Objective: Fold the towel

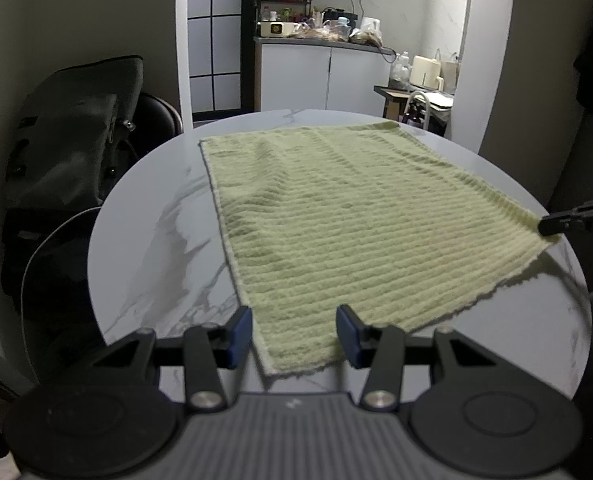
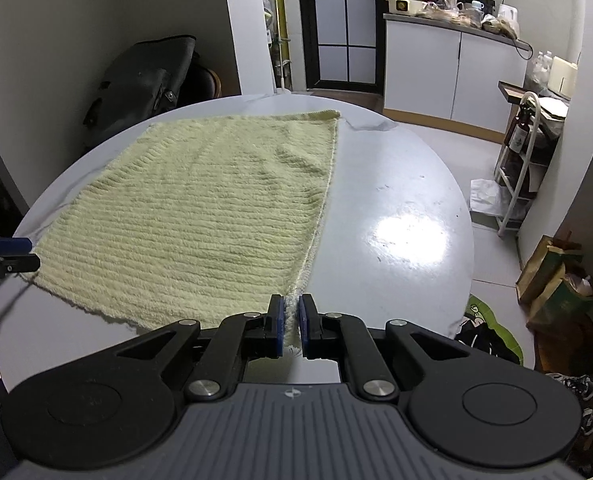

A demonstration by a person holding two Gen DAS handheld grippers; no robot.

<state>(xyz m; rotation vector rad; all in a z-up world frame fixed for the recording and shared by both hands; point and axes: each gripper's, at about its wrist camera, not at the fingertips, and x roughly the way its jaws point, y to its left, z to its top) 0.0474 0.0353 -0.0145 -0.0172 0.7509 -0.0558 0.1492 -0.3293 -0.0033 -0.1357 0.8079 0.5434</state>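
From the left wrist view, my left tongs [image 1: 294, 334] stand spread wide, their blue pads on either side of the near-left corner of the green towel [image 1: 336, 216], which lies in a single layer on the round marbled counter [image 1: 156, 240]; nothing is pinched there, and I cannot be sure the pads touch the cloth at all. At the right edge of this view the right tongs [image 1: 552, 226] sit at the towel's near-right corner, which is raised off the top and casts a shadow. In the right wrist view those right tongs [image 2: 291, 322] are clenched on that corner's hem, with the towel [image 2: 200, 216] running away towards the far rim and the left tongs [image 2: 16, 254] showing at the frame's left edge. I judge the step to be taking up the near edge for a fold; the next move calls for my left pair to clench on its corner, level with the right. The counter [image 2: 396, 208] is glossy (a lamp glare sits on it), so the cloth may slide. Beyond are kitchen cabinets [image 2: 448, 72], a glazed door [image 2: 344, 28] and a dark bag [image 1: 76, 136].
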